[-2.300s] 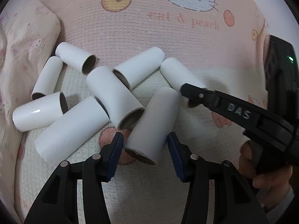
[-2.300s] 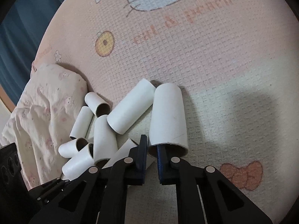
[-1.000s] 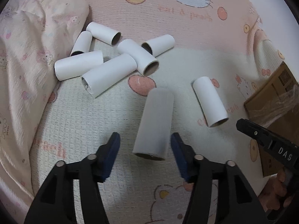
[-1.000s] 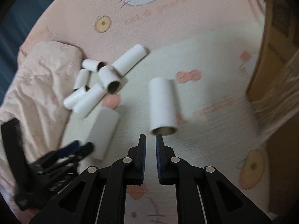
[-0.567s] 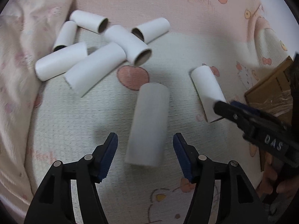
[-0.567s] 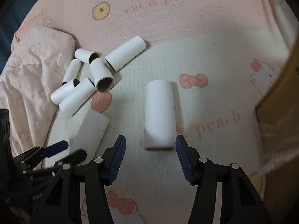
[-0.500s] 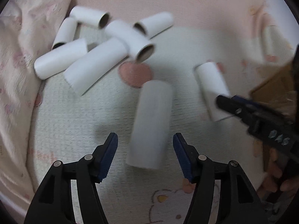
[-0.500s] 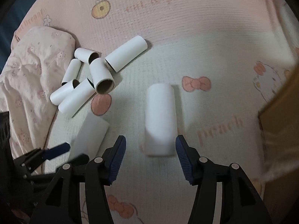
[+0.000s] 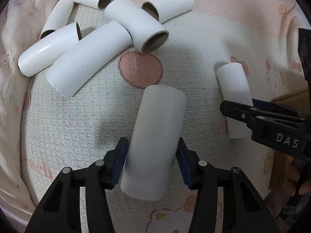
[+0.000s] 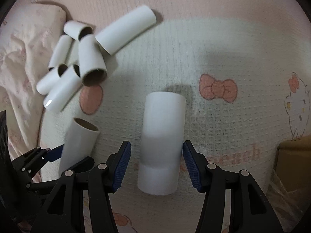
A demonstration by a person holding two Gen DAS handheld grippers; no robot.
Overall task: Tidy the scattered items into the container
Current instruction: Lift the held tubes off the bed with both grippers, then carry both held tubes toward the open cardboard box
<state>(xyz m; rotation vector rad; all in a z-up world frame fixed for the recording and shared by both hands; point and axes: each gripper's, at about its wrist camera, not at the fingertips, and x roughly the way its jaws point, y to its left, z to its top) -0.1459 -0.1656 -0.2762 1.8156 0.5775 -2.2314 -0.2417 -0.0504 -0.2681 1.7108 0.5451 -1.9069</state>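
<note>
Two white cardboard tubes lie apart from the rest on the pink-and-cream cartoon-print blanket (image 9: 204, 38), one framed by each gripper. Through the left wrist camera, the near tube (image 9: 155, 139) lies lengthwise between the blue pads of the left gripper (image 9: 152, 163); both pads sit against its sides, though whether they press or merely touch cannot be told, and its near end is cut across by the fingers. Through the right wrist camera, the second tube (image 10: 161, 141) lies between the spread fingers of the right gripper (image 10: 155, 164): the right pad is just at its edge, the left pad stands clear of it, so the jaws are open around it.

Five more tubes form a heap (image 9: 108, 25) at the upper left of the left view, overlapping one another beside a rumpled pink cloth (image 9: 7, 38); several show brown hollow ends. In the right view the heap is slightly blurred.

Only a brown corner of the cardboard box (image 10: 293, 167) shows at the right edge of the right view, with crinkled clear plastic below it; its opening is out of sight. In the left view the right gripper, marked "DAS", covers part of the second tube and most of the box.
</note>
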